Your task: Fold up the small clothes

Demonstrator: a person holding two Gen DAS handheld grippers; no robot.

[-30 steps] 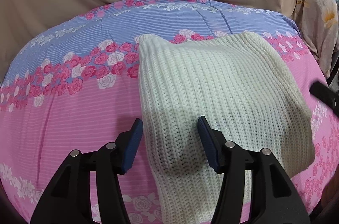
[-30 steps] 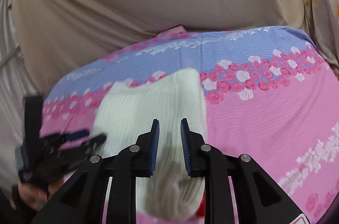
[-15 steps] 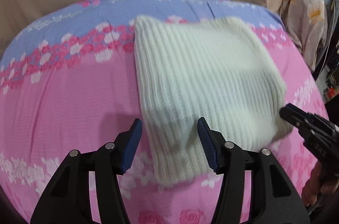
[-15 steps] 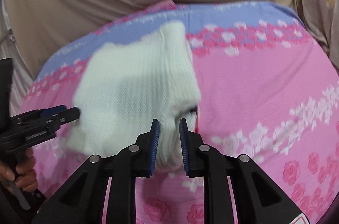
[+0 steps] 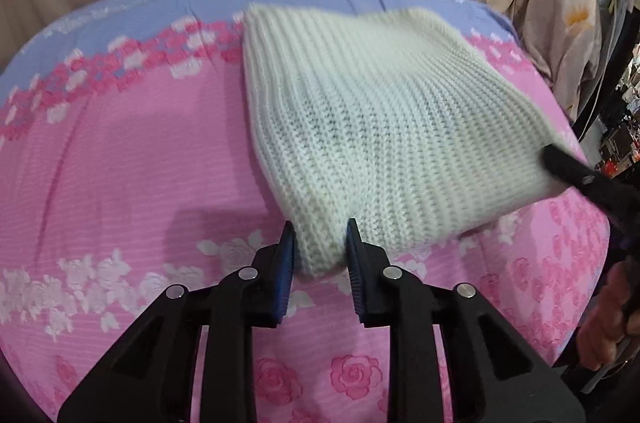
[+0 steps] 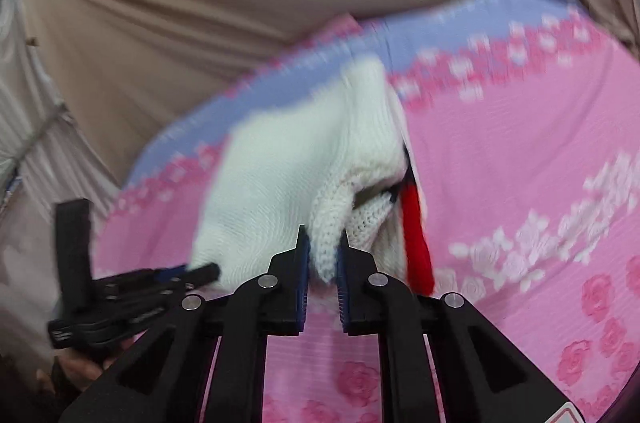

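— Closed the left gripper (image 5: 319, 243) on the white knit garment (image 5: 384, 127), clamped at its near corner?
— Yes; right gripper (image 6: 323, 255) pinched too, raised over the quilt's (image 5: 120, 163) middle, ready for folding.

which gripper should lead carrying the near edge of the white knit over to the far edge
Either; slight edge to the left hand-held gripper: it pinches a clean corner of the white knit. The right hand-held gripper grips a bunched edge beside a red piece.
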